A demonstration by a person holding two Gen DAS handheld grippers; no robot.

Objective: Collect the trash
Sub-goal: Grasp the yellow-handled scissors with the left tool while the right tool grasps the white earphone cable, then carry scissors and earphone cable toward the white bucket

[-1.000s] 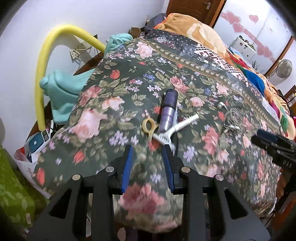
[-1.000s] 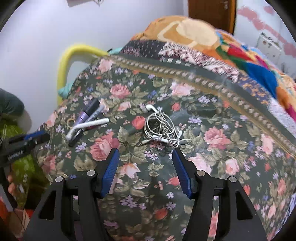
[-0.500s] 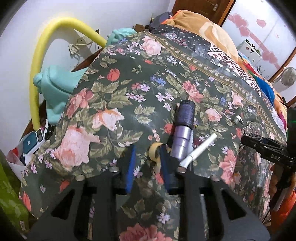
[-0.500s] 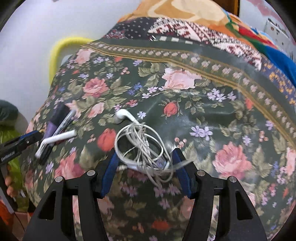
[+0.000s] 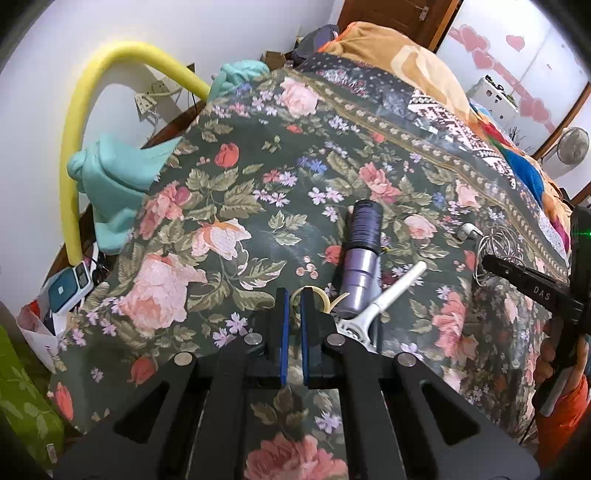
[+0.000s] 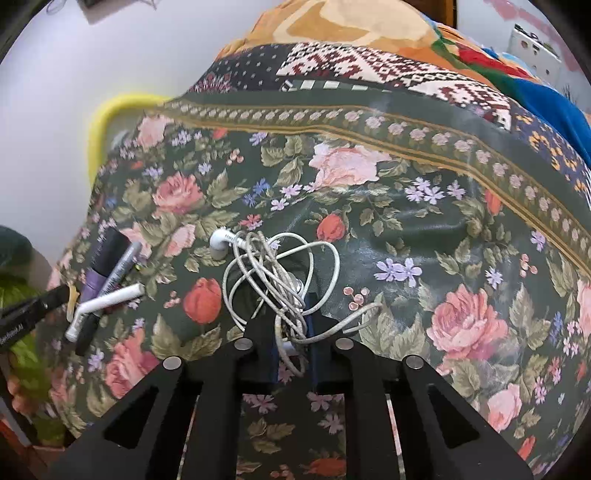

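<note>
Left gripper [image 5: 292,306]: our jaws pinched narrow on the thin yellow rubber band [image 5: 320,295], loop trailing right.
Right gripper [image 6: 291,325]: jaws closing on the tangled white earphone cable [image 6: 273,273], bundle ahead.
Purple-grey marker [image 5: 361,258]: beside left jaws, pointing away.
Bed [image 5: 229,206]: carries everything.

Bedroom with white walls [image 5: 48,55]. Bed under a dark floral bedspread [image 5: 229,206], patterned quilt [image 6: 369,70] and orange blanket [image 5: 417,62] behind. Yellow foam tube [image 5: 79,122] arching by the wall, teal cloth [image 5: 118,173] hung beside it. Wall sockets [image 5: 147,98] below. Brown wooden door [image 5: 399,14], pink hearts [image 5: 480,48] on a pale panel, fan [image 5: 572,144] at right.
</note>
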